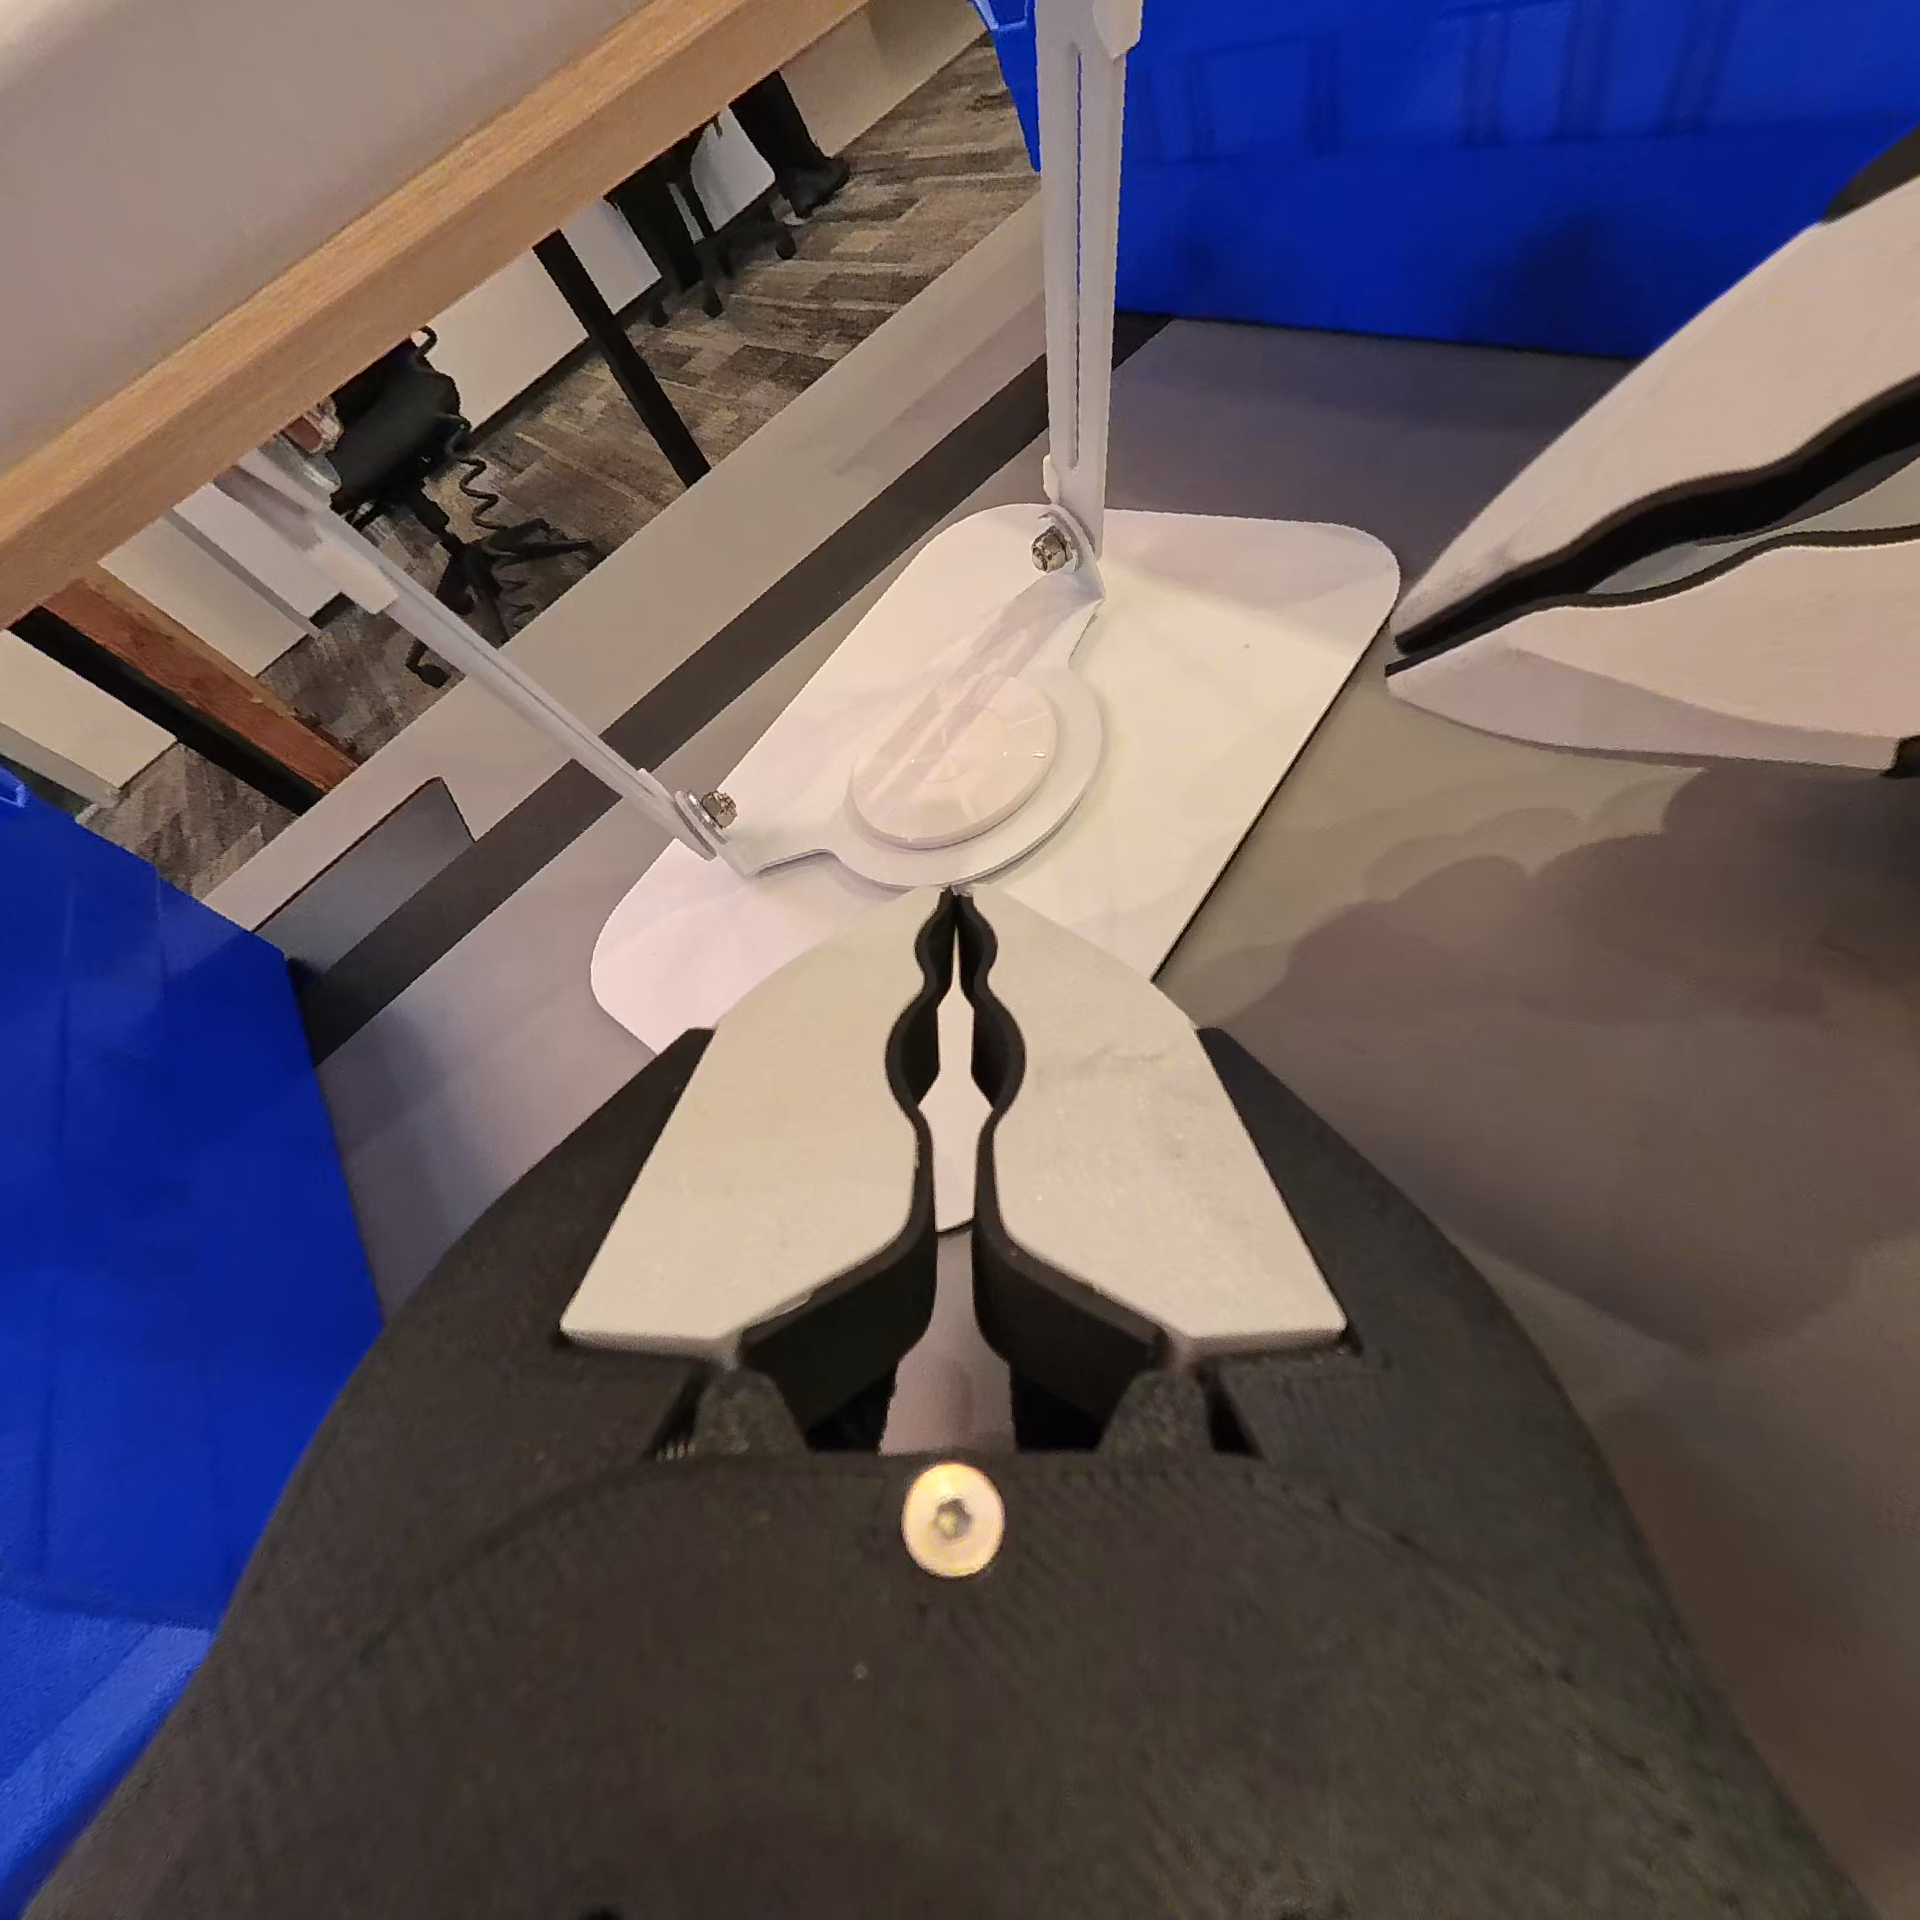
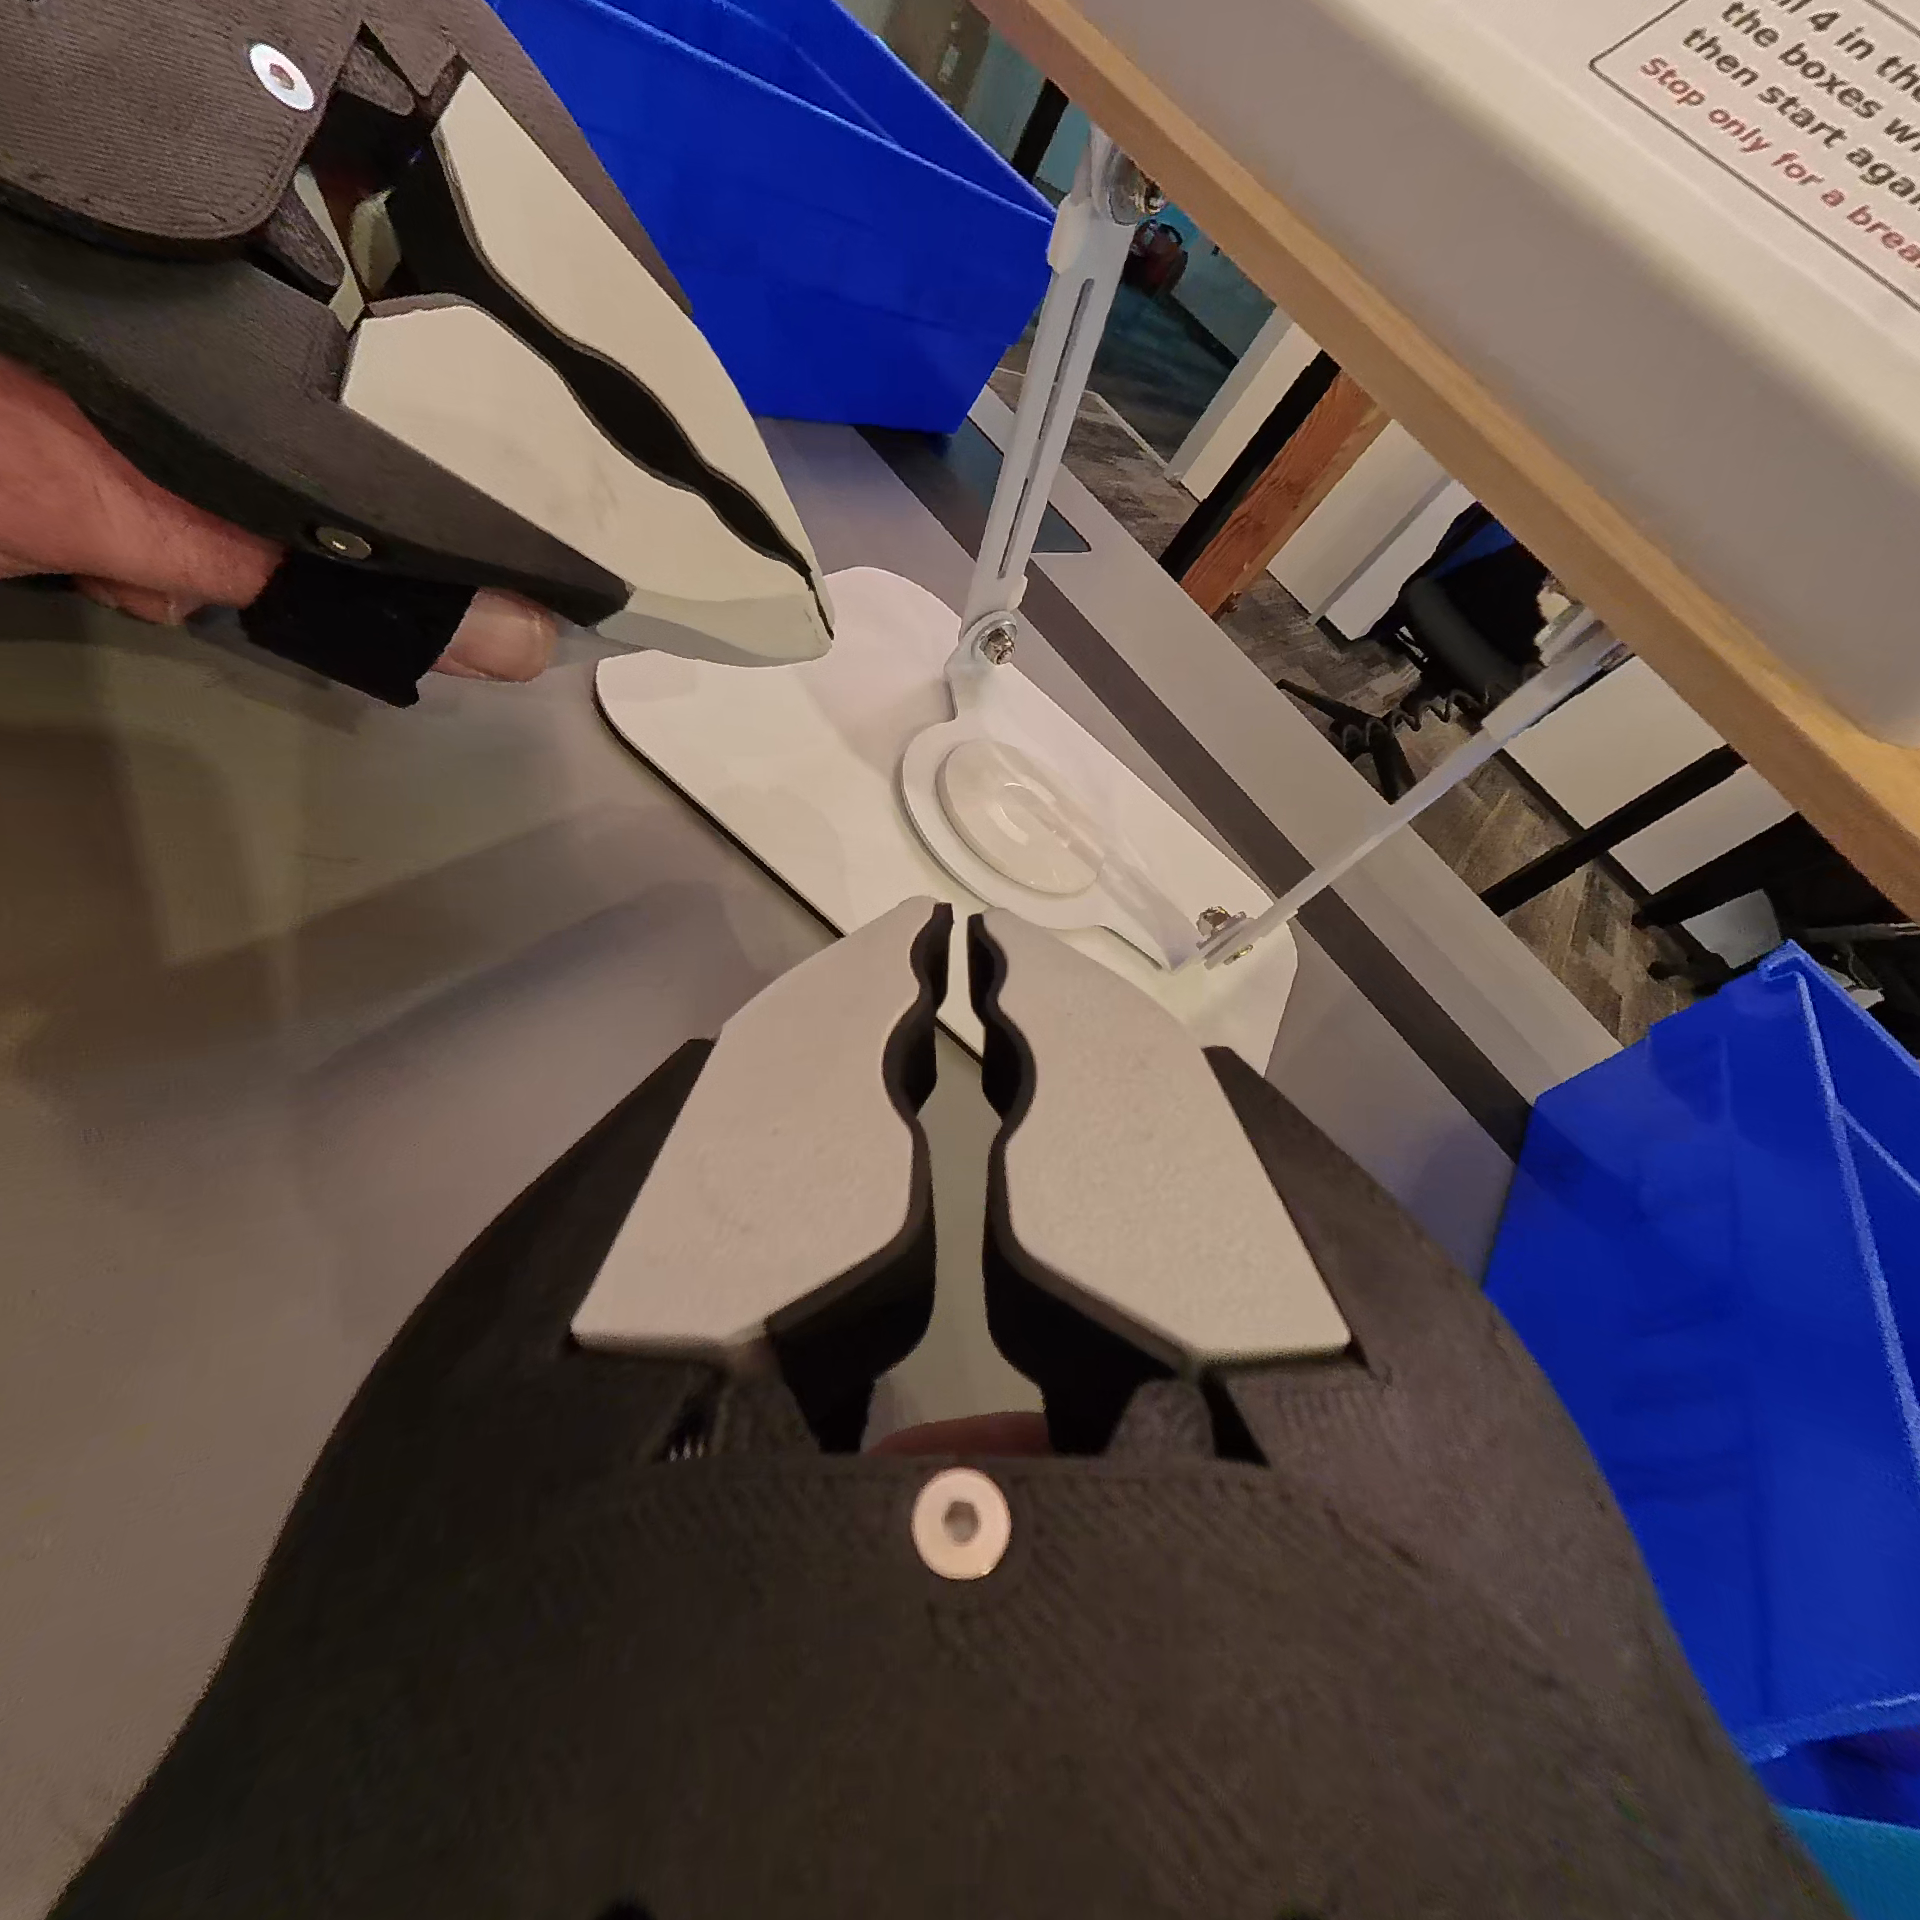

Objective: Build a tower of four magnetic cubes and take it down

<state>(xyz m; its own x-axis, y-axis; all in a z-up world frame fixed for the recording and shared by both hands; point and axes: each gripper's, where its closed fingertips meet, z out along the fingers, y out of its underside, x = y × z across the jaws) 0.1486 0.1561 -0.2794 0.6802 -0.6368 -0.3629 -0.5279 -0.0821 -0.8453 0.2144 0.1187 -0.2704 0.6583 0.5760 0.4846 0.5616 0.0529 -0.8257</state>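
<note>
Over white base plate (image 1: 1226,717), both claws closed, empty

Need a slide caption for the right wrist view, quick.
Both grippers, right and left, shut and empty, meet over the white stand base; no cubes in view.

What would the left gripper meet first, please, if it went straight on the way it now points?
Most likely the round white disc on the white stand base, just beyond the left gripper, whose jaws are shut. Depth is unclear, so it might touch the base plate's near edge first.
</note>
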